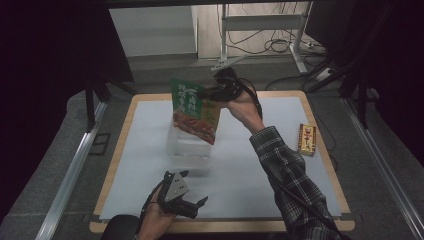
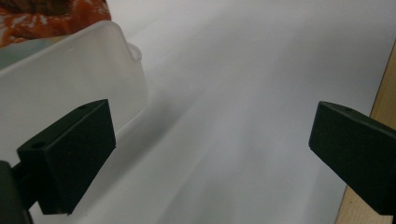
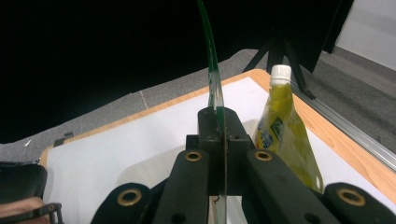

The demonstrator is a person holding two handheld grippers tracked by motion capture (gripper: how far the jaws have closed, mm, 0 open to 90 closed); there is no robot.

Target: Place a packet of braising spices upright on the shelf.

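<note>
A green and orange snack bag (image 1: 195,112) hangs upright over a clear plastic box (image 1: 187,149) at the middle of the white mat. My right gripper (image 1: 210,93) is shut on the bag's top right edge. In the right gripper view, the thin green bag edge (image 3: 215,88) is pinched between the closed jaws of the right gripper (image 3: 218,116). My left gripper (image 1: 194,187) is open near the front edge, just short of the box. In the left gripper view, the left gripper (image 2: 210,140) holds nothing, with the box (image 2: 70,79) by one jaw and the bag (image 2: 46,18) above.
A small yellow and red packet (image 1: 307,139) lies near the mat's right edge. A yellow spouted pouch (image 3: 285,130) with a white cap stands beyond the right gripper. The white mat (image 1: 280,165) covers a wooden board (image 1: 320,222). Stands and cables sit beyond the far side.
</note>
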